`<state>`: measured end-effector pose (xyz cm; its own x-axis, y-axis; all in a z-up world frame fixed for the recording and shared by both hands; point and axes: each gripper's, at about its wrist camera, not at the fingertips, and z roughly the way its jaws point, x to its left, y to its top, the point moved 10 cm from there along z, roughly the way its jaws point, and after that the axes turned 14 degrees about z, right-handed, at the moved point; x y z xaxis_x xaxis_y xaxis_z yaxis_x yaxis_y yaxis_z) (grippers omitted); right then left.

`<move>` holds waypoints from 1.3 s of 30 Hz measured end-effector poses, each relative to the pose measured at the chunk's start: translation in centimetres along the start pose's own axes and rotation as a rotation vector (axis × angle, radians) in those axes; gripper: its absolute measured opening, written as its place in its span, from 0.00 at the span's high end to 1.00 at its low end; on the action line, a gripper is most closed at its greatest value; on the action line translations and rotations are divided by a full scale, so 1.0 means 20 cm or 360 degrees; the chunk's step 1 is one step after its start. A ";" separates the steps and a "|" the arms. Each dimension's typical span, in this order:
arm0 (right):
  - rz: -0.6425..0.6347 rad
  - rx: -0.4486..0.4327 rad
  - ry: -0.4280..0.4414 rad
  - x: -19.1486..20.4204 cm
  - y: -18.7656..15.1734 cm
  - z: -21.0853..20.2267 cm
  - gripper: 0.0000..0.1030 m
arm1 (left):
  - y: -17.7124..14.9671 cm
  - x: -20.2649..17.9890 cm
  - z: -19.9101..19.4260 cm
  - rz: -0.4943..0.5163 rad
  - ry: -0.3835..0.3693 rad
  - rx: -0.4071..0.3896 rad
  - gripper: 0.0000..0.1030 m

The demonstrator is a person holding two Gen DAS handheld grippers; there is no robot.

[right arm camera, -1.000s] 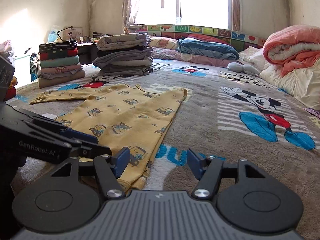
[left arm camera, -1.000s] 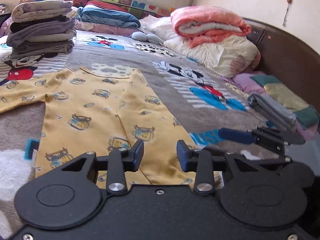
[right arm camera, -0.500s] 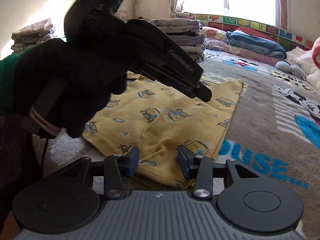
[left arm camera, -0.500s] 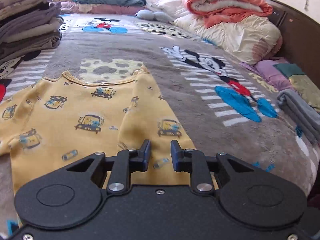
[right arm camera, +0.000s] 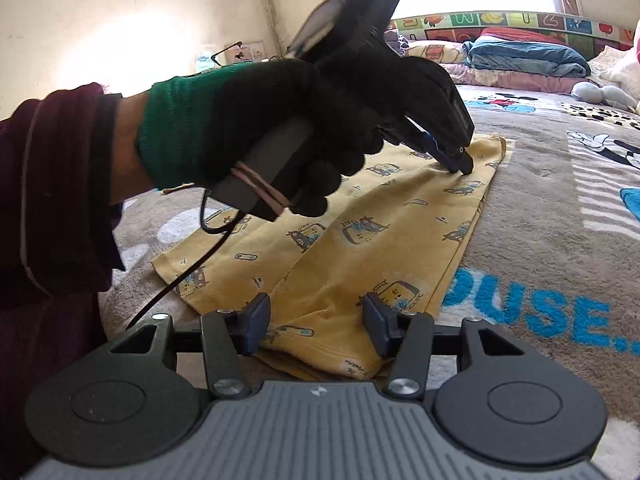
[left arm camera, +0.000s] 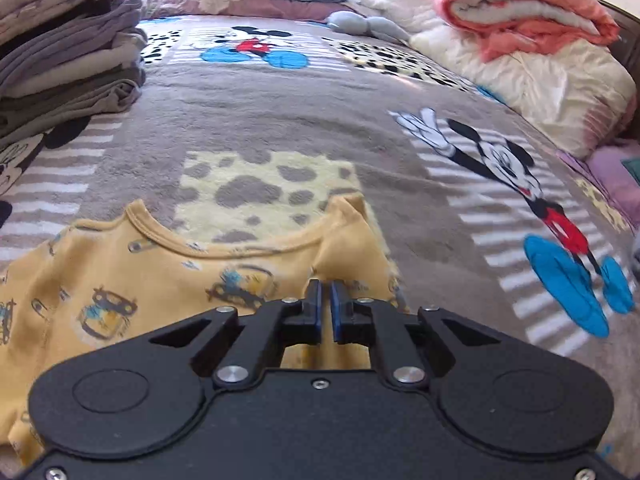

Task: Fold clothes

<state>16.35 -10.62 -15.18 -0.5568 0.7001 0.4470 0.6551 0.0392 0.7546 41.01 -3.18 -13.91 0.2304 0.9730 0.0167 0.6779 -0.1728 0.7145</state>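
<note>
A yellow child's shirt (right arm camera: 372, 240) printed with small cars lies flat on the bed, one side folded over the middle. In the left wrist view its collar (left arm camera: 224, 246) faces away from me. My left gripper (left arm camera: 325, 300) is shut on a raised pucker of cloth at the right shoulder. The right wrist view shows the same gripper (right arm camera: 460, 162) tilted down onto that shoulder. My right gripper (right arm camera: 316, 316) hovers over the shirt's near hem; its jaws are opening, with the hem between them and the pads not pressing on it.
A person's black-gloved hand (right arm camera: 280, 120) with a green cuff holds the left gripper. The bed carries a grey cartoon-mouse blanket (left arm camera: 280, 112). A stack of folded clothes (left arm camera: 60, 60) stands at the far left, and a pink quilt (left arm camera: 520, 12) on pillows at the far right.
My left gripper has travelled up the shirt from the hem to the shoulder by the collar, and its jaws have closed. My right gripper has tipped down towards the hem.
</note>
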 end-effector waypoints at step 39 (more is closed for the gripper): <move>0.0054 0.0031 0.0118 0.01 0.03 0.00 0.35 | 0.12 0.07 0.08 0.0108 0.0291 -0.0039 0.87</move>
<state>16.55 -10.46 -14.53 -0.5702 0.6465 0.5069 0.6834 0.0308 0.7294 44.12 -2.42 -13.24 0.1430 0.9712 0.1904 0.6476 -0.2373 0.7241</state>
